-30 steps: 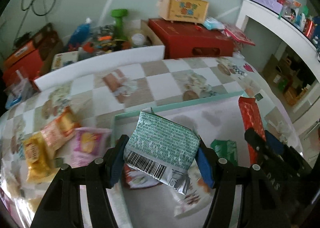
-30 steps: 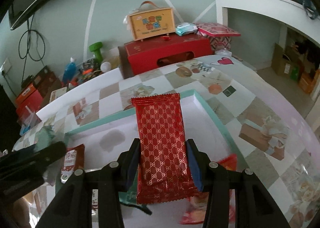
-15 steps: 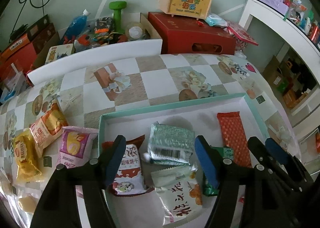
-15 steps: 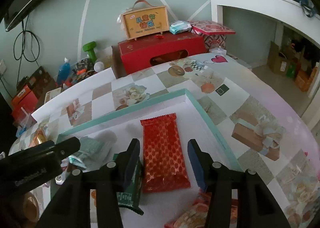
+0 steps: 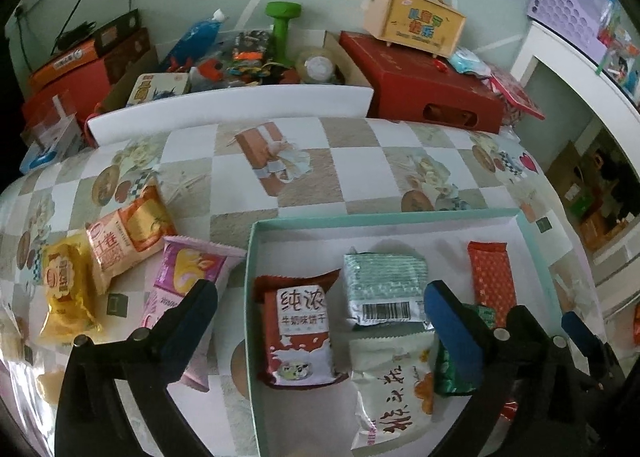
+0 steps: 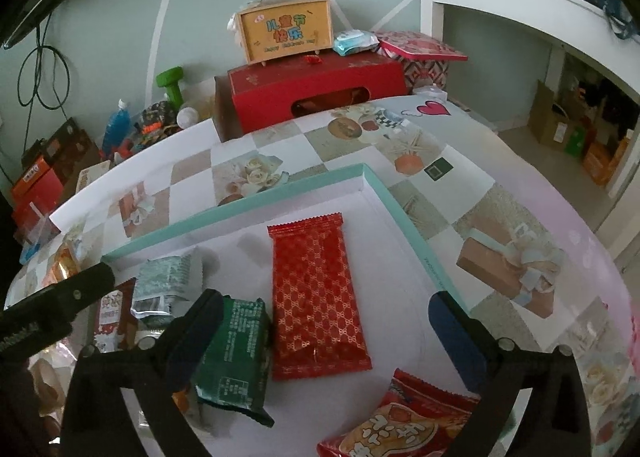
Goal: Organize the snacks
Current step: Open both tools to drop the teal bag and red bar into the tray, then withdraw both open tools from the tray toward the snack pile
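A teal-rimmed tray (image 5: 253,257) (image 6: 280,199) lies on the checked tablecloth. My left gripper (image 5: 320,297) hovers over its left side, jaws opening wide and gripping nothing. Below it lie a silver-green packet (image 5: 384,285) and a red-brown milk biscuit packet (image 5: 300,333). My right gripper (image 6: 326,305) is also opening, above a red patterned packet (image 6: 316,297) that lies flat in the tray, untouched. A dark green packet (image 6: 236,357) sits by its left finger. Pink (image 5: 188,277), orange (image 5: 124,233) and yellow (image 5: 64,289) packets lie on the cloth left of the tray.
A white packet (image 5: 392,385) and a red snack bag (image 6: 400,425) lie at the tray's near end. Behind the table stand a red box (image 5: 428,89), a handled yellow box (image 5: 416,21) and a bin of clutter (image 5: 248,57). The table edge curves down on the right (image 6: 580,217).
Both grippers let go of their packets. The silver-green packet and the red patterned packet dropped into the tray, and both pairs of jaws spread wide.
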Motion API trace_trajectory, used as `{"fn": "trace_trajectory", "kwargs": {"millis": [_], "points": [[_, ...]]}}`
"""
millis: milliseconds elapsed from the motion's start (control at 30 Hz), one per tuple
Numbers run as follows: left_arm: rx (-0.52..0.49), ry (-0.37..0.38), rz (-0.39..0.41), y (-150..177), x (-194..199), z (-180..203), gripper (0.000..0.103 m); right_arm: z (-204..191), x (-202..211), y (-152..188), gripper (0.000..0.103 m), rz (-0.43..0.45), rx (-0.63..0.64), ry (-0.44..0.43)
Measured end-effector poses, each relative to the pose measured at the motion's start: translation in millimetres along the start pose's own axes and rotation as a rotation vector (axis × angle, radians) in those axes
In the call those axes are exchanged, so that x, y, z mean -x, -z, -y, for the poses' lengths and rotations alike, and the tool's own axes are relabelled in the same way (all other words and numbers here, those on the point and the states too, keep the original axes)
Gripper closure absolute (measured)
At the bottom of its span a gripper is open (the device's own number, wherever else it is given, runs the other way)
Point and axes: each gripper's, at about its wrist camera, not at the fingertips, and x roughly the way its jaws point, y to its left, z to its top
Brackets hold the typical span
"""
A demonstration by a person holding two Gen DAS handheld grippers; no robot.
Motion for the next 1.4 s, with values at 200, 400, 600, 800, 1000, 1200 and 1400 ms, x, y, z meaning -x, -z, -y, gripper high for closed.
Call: {"fn": "trace_trajectory", "kwargs": {"millis": [200,400,600,800,1000,1200,1400], "points": [[0.04,-0.001,0.024,3,7,-9,0.0,-2,2,0,0.0,0.018,0.019,0.003],[0.065,0.001,0.044,6,13,-17,0.0,-6,4,1,0.0,0.029,0.031,-0.004],[0.076,-0.005,0.051,11,21,-24,0.0,-9,4,0,0.0,0.014,0.031,-0.007],[0.092,0.013,0.052,26,34,-38,0.0,-19,8,-2,0.0,0.006,0.01,-0.035],[0.11,-0.035,0.054,41,47,-64,0.0,-52,9,0,0.0,-0.002,0.06,-0.105],[0.156,-0.112,0.074,46,62,-99,0.0,-88,18,5,0.0,0.015,0.099,-0.196],[0.191,-0.156,0.078,52,72,-131,0.0,-125,33,12,0.0,0.063,0.135,-0.28]]}}
